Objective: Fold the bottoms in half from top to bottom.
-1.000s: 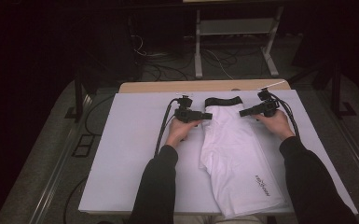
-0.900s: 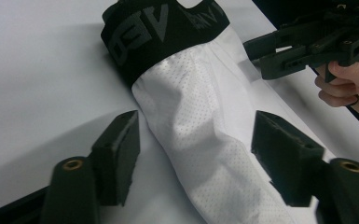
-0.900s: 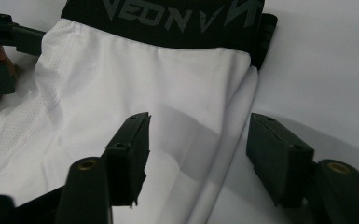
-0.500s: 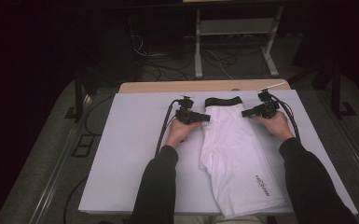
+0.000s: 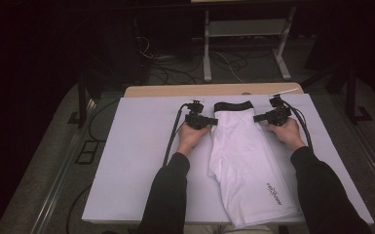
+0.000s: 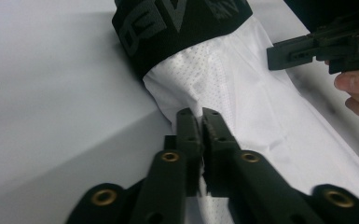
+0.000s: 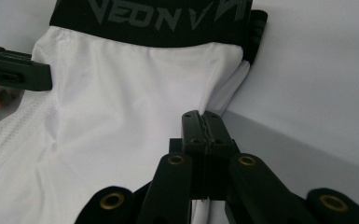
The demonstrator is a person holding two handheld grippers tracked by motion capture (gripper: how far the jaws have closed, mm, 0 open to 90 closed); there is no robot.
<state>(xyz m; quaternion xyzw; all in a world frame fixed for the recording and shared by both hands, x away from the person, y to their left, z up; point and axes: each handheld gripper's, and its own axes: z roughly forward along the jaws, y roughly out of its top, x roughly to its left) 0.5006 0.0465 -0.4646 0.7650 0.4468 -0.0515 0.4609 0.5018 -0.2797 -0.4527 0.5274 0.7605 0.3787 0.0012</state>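
A white garment (image 5: pixel 248 161) with a black lettered waistband (image 5: pixel 233 106) lies flat on the white-covered table (image 5: pixel 136 161), waistband at the far end. My left gripper (image 5: pixel 213 121) sits at the garment's left side just below the waistband. Its jaws have just been closing and are shut on the perforated white edge (image 6: pixel 201 114). My right gripper (image 5: pixel 257 118) is at the opposite side. Its jaws have also just been closing and are shut on the folded edge of the cloth (image 7: pixel 205 115). The waistband (image 6: pixel 177 23) (image 7: pixel 158 18) lies beyond both tips.
The table's wooden far edge (image 5: pixel 175 90) shows behind the cover. A metal stand (image 5: pixel 243 44) and loose cables (image 5: pixel 156 58) are on the floor beyond. Each gripper's cable trails across the table, left (image 5: pixel 173 139) and right (image 5: pixel 304 126).
Both hands stay where they were at the garment's sides. The jaws of both grippers have narrowed onto the cloth edges.
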